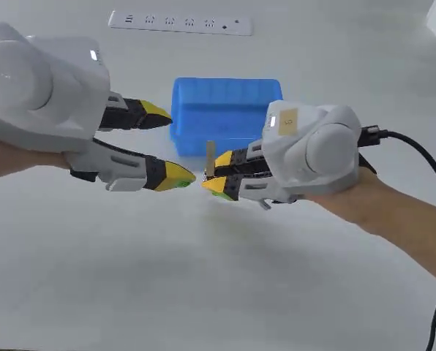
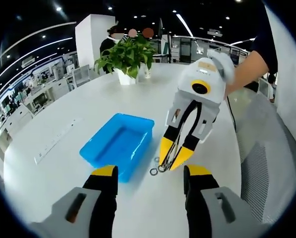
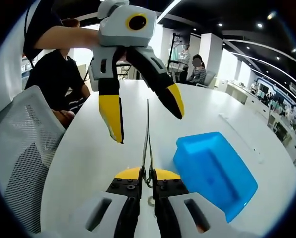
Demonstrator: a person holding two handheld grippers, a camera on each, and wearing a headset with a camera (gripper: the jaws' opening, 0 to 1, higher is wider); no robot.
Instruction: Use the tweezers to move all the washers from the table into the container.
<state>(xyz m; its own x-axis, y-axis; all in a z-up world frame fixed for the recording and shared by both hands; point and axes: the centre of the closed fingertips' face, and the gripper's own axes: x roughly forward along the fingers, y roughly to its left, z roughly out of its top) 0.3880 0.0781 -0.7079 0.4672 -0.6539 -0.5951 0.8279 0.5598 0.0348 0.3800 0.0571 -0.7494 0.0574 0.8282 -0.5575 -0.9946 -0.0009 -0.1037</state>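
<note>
Blue container on white table; washers just beside it. Right gripper clamped on tweezers. Left gripper wide open, empty.

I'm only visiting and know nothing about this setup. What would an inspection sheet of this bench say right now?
Surface: smooth white table, no spills seen.
Job's things: small metal ring washers on the table beside the blue plastic container, none seen inside it; thin metal tweezers.
Clutter: white power strip at the far side.
Grippers: left tool open, holding nothing; right tool shut on the tweezers, whose tips are close to the washers.
Cables: black cable leaving the right tool.
Surroundings: green potted plant, grey mesh chair, office with people behind.
</note>
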